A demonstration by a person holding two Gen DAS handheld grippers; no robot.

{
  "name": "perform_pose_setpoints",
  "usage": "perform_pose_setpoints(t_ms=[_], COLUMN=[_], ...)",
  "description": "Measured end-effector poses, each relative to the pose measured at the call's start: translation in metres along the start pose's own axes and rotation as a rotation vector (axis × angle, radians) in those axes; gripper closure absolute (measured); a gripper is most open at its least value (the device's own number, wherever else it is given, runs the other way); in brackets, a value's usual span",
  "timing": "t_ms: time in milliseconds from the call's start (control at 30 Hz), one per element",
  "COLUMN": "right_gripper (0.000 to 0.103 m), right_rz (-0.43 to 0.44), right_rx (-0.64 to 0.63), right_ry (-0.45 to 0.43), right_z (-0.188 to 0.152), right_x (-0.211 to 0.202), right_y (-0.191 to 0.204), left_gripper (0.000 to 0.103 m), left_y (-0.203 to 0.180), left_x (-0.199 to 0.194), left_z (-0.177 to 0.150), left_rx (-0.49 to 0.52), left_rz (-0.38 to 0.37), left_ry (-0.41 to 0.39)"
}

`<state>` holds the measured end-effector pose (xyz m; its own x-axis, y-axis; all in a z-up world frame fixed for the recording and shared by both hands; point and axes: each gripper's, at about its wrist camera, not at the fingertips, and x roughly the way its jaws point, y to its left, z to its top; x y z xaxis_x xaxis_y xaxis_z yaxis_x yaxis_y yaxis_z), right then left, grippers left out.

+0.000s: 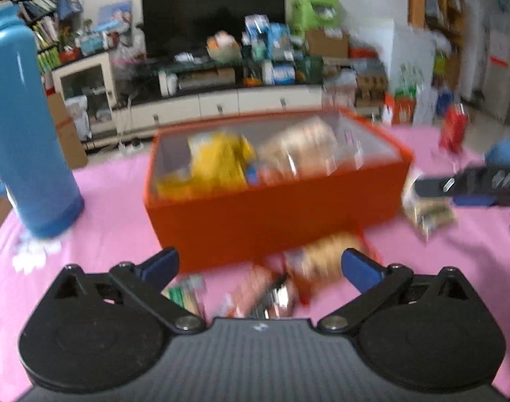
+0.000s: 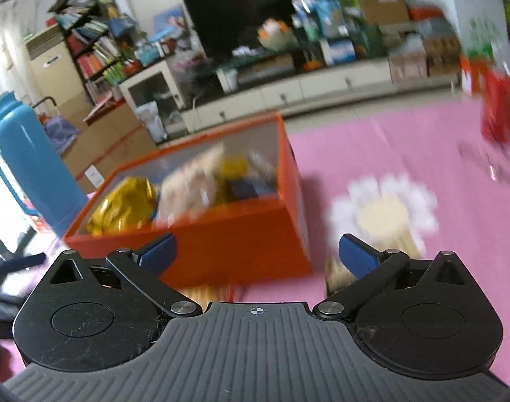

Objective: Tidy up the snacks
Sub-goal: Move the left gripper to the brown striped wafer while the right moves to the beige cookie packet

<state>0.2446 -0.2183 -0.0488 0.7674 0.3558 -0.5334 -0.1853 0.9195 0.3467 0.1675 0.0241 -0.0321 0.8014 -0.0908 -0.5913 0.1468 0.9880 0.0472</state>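
An orange box (image 1: 275, 214) stands on the pink table (image 1: 114, 221), holding a yellow bag (image 1: 221, 164) and a tan packet (image 1: 301, 147). My left gripper (image 1: 260, 263) is open just in front of the box. Loose snack packets lie beneath it: a tan-orange one (image 1: 322, 264), a red one (image 1: 261, 294) and a green one (image 1: 184, 293). My right gripper (image 2: 256, 254) is open and empty at the box's (image 2: 241, 244) near right corner. A beige packet (image 2: 382, 221) lies by its right finger. A gold bag (image 2: 124, 204) sits in the box. Both views are blurred.
A tall blue thermos (image 1: 23, 127) stands left of the box, also visible in the right wrist view (image 2: 30, 164). A red packet (image 2: 499, 114) stands at the table's far right. Another packet (image 1: 429, 212) lies right of the box. A TV cabinet and cluttered shelves lie beyond the table.
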Motion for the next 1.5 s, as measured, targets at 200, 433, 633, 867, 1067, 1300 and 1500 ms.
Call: perform_pose_setpoints(t_ms=[200, 433, 633, 867, 1067, 1300, 1500], right_gripper=[0.020, 0.020, 0.020, 0.020, 0.020, 0.020, 0.020], right_rz=[-0.019, -0.050, -0.063, -0.062, -0.088, -0.135, -0.191], right_rx=[0.062, 0.088, 0.071, 0.096, 0.129, 0.166, 0.062], right_ry=[0.048, 0.066, 0.103, 0.095, 0.073, 0.049, 0.034], right_z=[-0.041, -0.036, -0.036, -0.035, -0.033, -0.029, -0.018], right_x=[-0.024, -0.012, 0.001, -0.001, -0.006, -0.010, 0.010], right_y=[-0.031, -0.047, -0.048, -0.055, -0.066, -0.083, -0.070], left_gripper=[0.001, 0.001, 0.001, 0.011, 0.031, 0.029, 0.025], left_y=[-0.008, -0.010, -0.008, -0.008, -0.006, -0.005, -0.004], left_x=[0.012, 0.037, 0.056, 0.075, 0.056, 0.019, 0.021], left_z=[-0.018, -0.010, -0.012, -0.016, -0.022, -0.047, -0.047], left_rx=[0.044, -0.013, -0.013, -0.007, -0.015, -0.001, -0.020], left_rz=[0.014, -0.008, 0.011, -0.008, -0.051, -0.071, -0.085], left_ry=[0.043, 0.070, 0.112, 0.159, 0.197, 0.224, 0.232])
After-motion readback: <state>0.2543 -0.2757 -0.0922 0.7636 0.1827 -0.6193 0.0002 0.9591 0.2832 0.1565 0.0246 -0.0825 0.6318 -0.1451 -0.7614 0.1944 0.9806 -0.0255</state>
